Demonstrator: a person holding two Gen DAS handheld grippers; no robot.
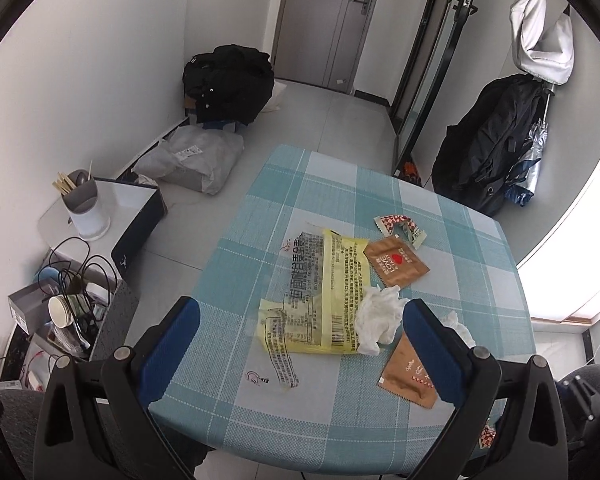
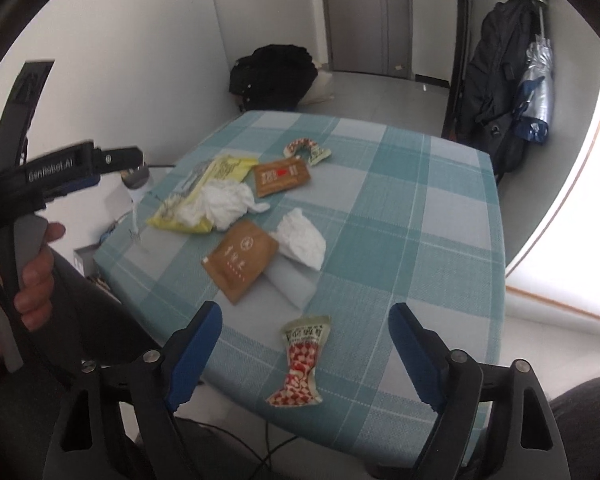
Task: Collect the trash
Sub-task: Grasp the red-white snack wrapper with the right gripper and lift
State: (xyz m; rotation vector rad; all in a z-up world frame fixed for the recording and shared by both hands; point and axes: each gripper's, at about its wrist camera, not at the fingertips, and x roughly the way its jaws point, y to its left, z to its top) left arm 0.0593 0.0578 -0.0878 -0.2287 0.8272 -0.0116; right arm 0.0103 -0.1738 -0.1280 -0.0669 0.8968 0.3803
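Trash lies on a table with a teal checked cloth [image 1: 460,240]. A yellow printed wrapper [image 1: 332,300], a crumpled white tissue [image 1: 380,316], two brown sachets [image 1: 396,264] [image 1: 408,376] and a red-checked wrapper [image 1: 400,228] lie there. My left gripper [image 1: 300,344] is open and empty, above the yellow wrapper and tissue. My right gripper [image 2: 304,352] is open and empty, with a red-checked wrapper [image 2: 300,364] between its fingers near the table's front edge. The right wrist view also shows a second tissue [image 2: 302,238] and a brown sachet [image 2: 242,260].
Left of the table stand a white side table [image 1: 112,216] with a utensil holder [image 1: 84,208] and a cluttered shelf with cables [image 1: 68,304]. A black bag [image 1: 228,80] and a grey parcel [image 1: 192,160] lie on the floor. Coats hang at right [image 1: 496,148].
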